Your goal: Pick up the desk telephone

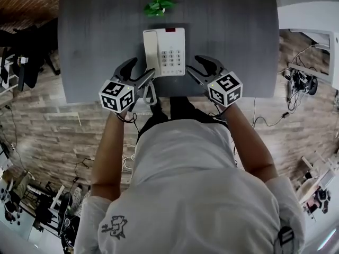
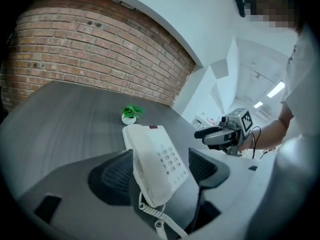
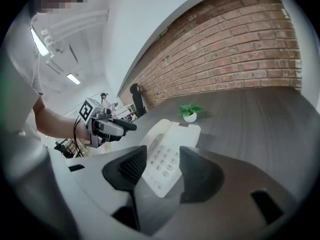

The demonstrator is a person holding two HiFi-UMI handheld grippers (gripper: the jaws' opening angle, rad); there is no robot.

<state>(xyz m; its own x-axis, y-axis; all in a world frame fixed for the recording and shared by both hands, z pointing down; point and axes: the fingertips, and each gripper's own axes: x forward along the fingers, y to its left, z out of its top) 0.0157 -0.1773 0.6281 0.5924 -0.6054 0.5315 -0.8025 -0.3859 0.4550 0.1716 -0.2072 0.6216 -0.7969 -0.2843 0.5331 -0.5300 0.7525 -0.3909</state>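
Observation:
A white desk telephone lies flat near the front edge of the grey table, handset on its left side. My left gripper is at its near left corner, jaws open. In the left gripper view the handset's near end shows between the pads without either one pressing on it. My right gripper stands open at the near right corner. In the right gripper view the keypad corner shows in the gap, also untouched. The coiled cord hangs off the phone's near end.
A small potted plant stands just behind the phone. The table's front edge runs right under both grippers. A white desk is at the far right, dark chairs at the left, and cables lie on the wood floor.

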